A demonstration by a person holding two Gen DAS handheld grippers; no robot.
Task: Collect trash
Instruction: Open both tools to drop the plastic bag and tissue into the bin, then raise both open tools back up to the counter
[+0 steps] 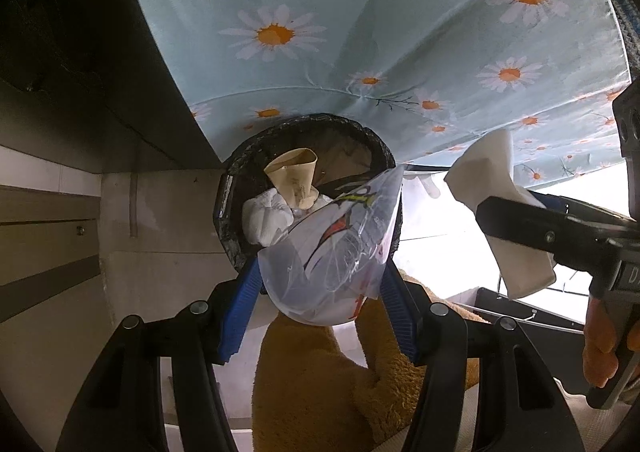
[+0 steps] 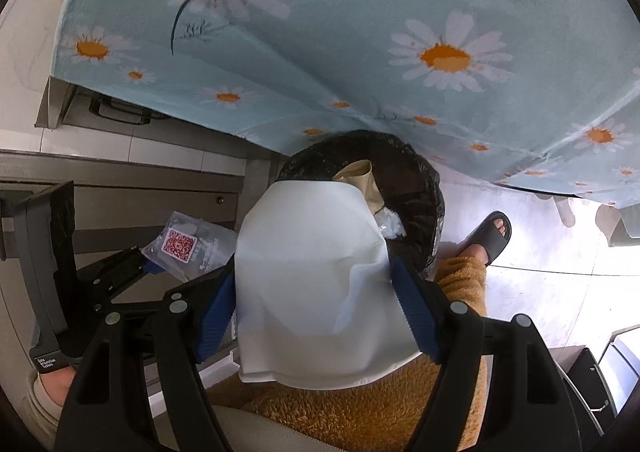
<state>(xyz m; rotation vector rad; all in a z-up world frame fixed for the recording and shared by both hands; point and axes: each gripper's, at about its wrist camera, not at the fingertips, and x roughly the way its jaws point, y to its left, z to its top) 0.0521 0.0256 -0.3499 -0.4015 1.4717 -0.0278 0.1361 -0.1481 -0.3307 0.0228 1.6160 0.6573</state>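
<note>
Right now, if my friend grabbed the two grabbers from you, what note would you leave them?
Left gripper: shut on the clear plastic wrapper, just over the bin's near rim.
Right gripper: shut on the white paper sheet, also above the bin.
Trash bin: black-lined, on the floor at the edge of the daisy tablecloth. A tan paper cup and crumpled white tissue are already inside.
Left to do: open both grippers so the wrapper and sheet drop in.

Stood partly filled with a paper cone (image 1: 294,177) and crumpled tissue (image 1: 266,217): trash bin (image 1: 230,187), mouth open near side, overhung far side by daisy tablecloth (image 1: 360,31); flanked right by sandalled foot (image 2: 490,238).
</note>
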